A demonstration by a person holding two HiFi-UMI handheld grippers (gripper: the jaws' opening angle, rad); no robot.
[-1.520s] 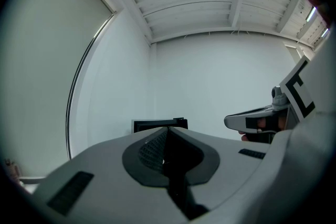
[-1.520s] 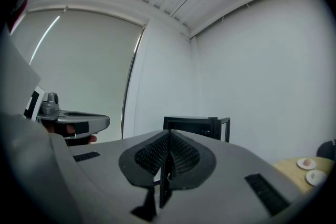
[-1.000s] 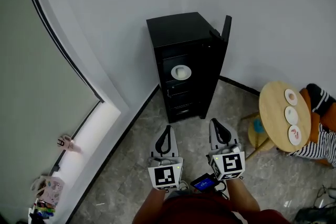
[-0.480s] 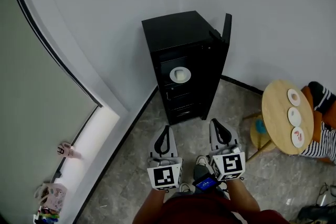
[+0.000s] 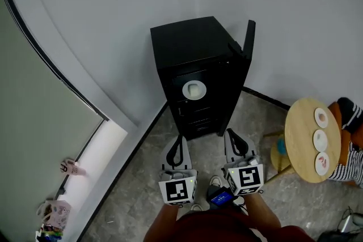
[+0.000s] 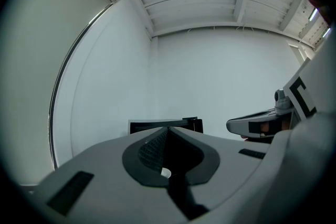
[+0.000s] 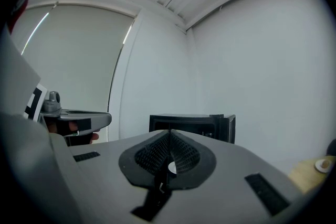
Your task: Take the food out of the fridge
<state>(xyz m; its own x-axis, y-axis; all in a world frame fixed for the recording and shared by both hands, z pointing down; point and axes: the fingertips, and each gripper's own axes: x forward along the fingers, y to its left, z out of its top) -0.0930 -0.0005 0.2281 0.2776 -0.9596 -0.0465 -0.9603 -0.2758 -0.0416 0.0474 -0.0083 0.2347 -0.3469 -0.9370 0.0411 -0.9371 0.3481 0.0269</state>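
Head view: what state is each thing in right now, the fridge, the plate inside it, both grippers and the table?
Fridge: door open, standing at its right side.
Plate: on a shelf inside the fridge, pale food on it.
Left gripper: shut, empty.
Right gripper: shut, empty.
Round table: three small plates on top.

Left claw (image 5: 181,139) and right claw (image 5: 229,133): grey moulded shells, black ribbed pads (image 7: 155,153). Behind each, a white cube (image 5: 178,190) printed with black square markers. Person's garment (image 5: 210,229) behind the claws: dark red.
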